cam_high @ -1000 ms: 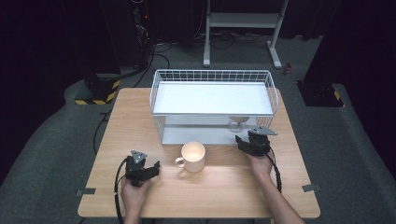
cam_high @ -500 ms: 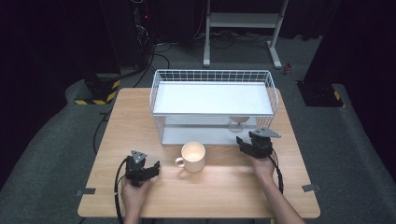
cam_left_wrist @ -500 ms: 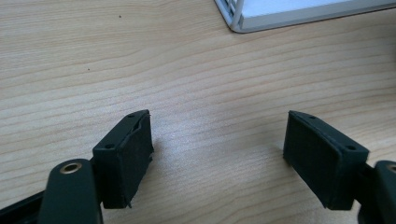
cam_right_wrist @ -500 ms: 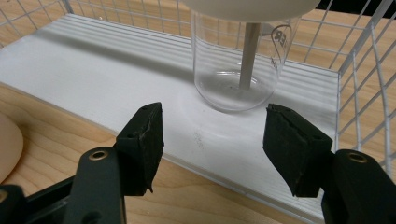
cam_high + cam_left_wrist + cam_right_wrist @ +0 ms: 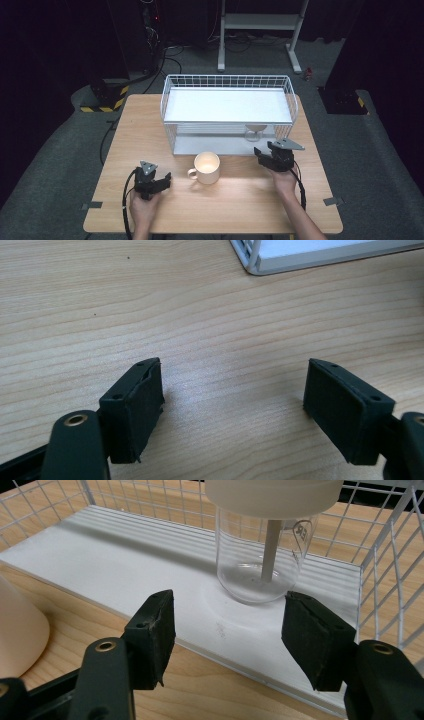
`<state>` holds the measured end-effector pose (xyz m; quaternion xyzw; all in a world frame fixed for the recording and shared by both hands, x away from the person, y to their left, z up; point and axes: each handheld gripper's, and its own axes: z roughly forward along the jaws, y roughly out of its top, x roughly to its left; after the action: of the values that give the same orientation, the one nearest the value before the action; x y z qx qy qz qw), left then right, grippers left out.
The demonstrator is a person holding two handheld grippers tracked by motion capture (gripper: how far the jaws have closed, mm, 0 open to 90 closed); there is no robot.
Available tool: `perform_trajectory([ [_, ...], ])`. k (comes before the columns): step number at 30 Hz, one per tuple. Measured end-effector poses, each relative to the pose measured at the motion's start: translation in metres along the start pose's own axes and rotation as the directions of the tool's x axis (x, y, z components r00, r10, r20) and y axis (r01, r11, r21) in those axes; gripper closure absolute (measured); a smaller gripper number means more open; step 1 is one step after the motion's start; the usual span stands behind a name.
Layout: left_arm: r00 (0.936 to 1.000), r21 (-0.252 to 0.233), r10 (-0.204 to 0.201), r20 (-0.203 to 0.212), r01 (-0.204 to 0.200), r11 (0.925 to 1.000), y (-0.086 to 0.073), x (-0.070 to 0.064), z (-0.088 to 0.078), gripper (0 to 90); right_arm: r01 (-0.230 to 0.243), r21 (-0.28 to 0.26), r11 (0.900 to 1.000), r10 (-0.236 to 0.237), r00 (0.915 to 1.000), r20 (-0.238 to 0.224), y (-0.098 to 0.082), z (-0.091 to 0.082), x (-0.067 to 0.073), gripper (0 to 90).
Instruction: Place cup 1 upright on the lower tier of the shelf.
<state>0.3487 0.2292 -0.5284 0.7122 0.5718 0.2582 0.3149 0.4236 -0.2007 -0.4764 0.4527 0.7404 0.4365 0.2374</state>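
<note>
Both grippers stand released: the right gripper (image 5: 263,152) faces a clear lidded beaker (image 5: 262,555) on the lower shelf at the wire rack's (image 5: 227,80) front right corner; the left gripper (image 5: 162,181) rests near the tabletop's (image 5: 240,205) front edge, left of the cream mug (image 5: 206,167).

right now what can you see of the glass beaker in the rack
The beaker is clear glass, round, with faint printed marks near its top. It stands upright on the rack's white lower shelf, near the right wire wall. A pale wide cap covers its mouth and a pale rod runs down inside to the bottom. It looks empty. The right gripper faces it, jaws open, not touching.
</note>
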Motion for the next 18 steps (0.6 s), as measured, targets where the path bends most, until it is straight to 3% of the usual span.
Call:
perform_trajectory([
  [18,1.0,0.001,0.001,0.0,-0.001,1.0,0.0,0.0,0.0,24.1,-0.012,-0.034,0.999,0.011,0.9998,-0.018,-0.006,-0.019,-0.008,38.3],
])
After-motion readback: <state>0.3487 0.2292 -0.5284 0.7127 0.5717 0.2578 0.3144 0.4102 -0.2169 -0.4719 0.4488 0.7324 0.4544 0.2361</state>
